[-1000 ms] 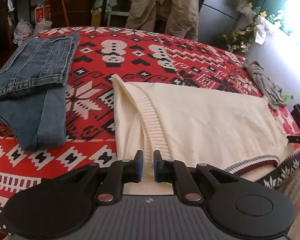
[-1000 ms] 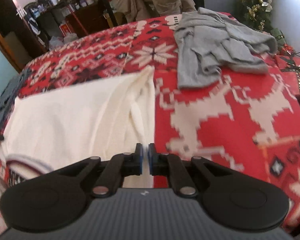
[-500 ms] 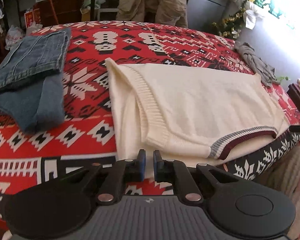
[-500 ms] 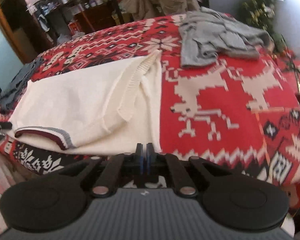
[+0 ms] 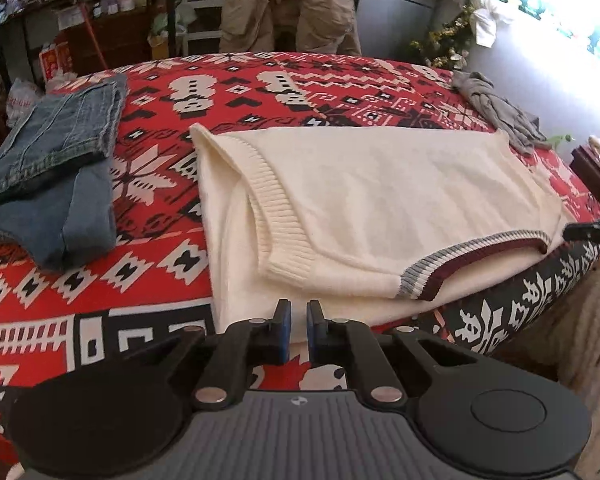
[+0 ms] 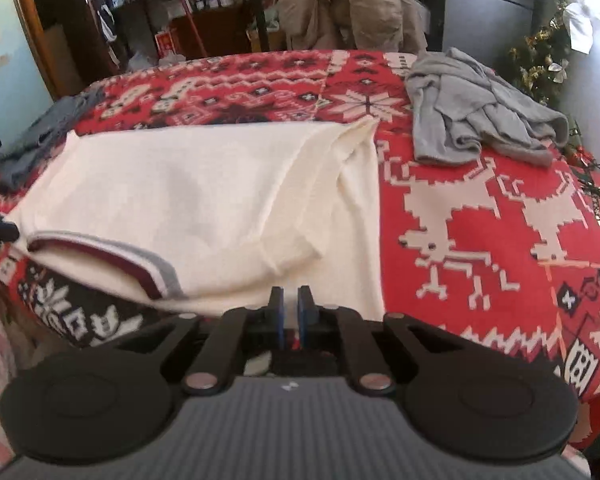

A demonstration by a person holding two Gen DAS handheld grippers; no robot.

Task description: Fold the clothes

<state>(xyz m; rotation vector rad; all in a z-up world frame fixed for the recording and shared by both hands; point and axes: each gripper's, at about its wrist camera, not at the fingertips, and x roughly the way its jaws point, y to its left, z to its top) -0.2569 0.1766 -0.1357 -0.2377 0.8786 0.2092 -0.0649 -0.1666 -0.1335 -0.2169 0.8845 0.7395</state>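
Note:
A cream knit sweater (image 5: 380, 192) lies flat on the red patterned bedspread (image 5: 260, 92), both sleeves folded in. Its grey-and-maroon collar (image 5: 472, 248) is at the near edge. My left gripper (image 5: 296, 312) hovers over the sweater's near left edge. Its blue pads are almost together, and nothing is visibly pinched. In the right wrist view the sweater (image 6: 188, 192) fills the left half. My right gripper (image 6: 291, 300) sits over its near right edge with only a narrow slit between the pads. The cloth edge runs under both sets of tips.
Folded jeans (image 5: 56, 168) lie to the left of the sweater. A crumpled grey garment (image 6: 476, 108) lies at the far right of the bed. A tan jacket (image 5: 292, 4) hangs on a chair behind the bed. The bed's near edge drops off just under the grippers.
Both grippers have drawn back and up, from over the sweater to its near edge. The sweater has stayed in place. The right pads have parted slightly.

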